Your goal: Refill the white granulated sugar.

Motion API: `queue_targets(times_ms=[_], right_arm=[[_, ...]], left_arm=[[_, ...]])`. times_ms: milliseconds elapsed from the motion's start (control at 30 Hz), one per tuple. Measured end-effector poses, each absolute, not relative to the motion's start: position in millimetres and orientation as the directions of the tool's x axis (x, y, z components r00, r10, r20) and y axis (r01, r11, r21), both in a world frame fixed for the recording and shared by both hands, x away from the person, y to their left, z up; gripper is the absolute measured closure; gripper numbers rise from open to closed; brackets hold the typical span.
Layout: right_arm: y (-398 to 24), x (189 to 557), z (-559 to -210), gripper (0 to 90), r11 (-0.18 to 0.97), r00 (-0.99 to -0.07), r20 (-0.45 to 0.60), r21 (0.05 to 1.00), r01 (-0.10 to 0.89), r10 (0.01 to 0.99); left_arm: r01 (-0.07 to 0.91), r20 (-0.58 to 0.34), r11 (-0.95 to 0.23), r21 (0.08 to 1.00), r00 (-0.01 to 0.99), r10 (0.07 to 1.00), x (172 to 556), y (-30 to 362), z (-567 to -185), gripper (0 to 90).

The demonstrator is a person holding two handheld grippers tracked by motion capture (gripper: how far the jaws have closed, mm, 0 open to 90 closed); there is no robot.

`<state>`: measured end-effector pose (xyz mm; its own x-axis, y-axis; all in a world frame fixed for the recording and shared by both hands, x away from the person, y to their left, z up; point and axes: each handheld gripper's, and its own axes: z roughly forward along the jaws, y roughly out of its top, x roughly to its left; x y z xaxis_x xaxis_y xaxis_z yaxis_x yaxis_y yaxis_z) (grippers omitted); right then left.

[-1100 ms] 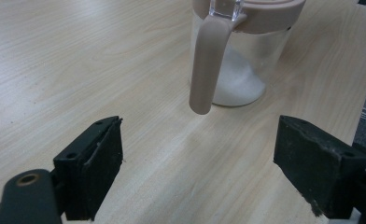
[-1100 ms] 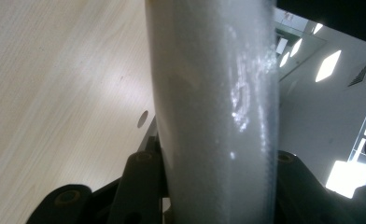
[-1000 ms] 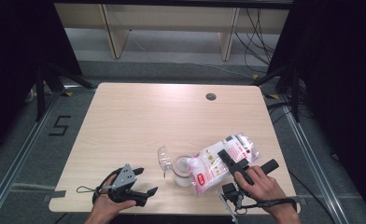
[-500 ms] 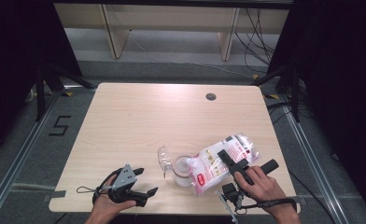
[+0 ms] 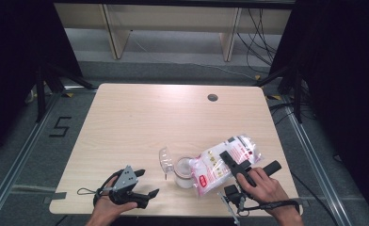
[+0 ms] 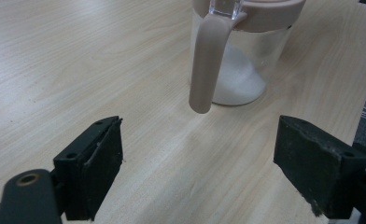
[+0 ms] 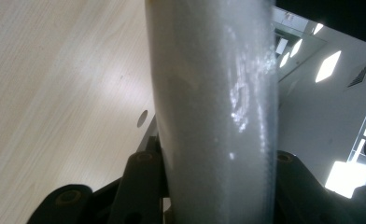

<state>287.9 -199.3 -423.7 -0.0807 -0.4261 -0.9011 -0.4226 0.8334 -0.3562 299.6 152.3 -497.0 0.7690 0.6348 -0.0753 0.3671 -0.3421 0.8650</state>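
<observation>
Down at the five o'clock corner of the tabletop [image 5: 126, 122], the right gripper [image 5: 233, 162] is pinching the bag [image 5: 222, 162] of white granules, jaws clamped on either side of its plump body. The bag is tipped, mouth end resting over the open jar [image 5: 183, 172] near the six o'clock edge. Compared with a second ago? Nothing has shifted: bag, jar and both hands sit exactly where they were, and the squeeze on the bag is unchanged. My read: this is a steady pour being held, letting the contents trickle down rather than a new move starting.

Over at seven o'clock, the left gripper [image 5: 142, 186] rests low on the tabletop, jaws spread wide with nothing between them. From its own camera, the jar [image 6: 237, 51] stands at twelve o'clock, well apart, its pinkish handle [image 6: 208, 60] facing the jaws and a shallow layer of white powder in the bottom. The clear lid [image 5: 164, 160] stands flipped up at the jar's nine o'clock side. Plenty of room left, so I'd judge filling far from done.
</observation>
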Motion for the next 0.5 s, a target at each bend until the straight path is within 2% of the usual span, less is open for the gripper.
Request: queue_targets(times_ms=[500], right_arm=[[-198.8,286.5,-421.4,69.4,0.832,-0.082,-0.898,-0.362,-0.42,-0.433]], left_arm=[[0.366,-0.074,-0.344,0.865,0.77,0.634,299.4,152.3,-497.0,15.3]])
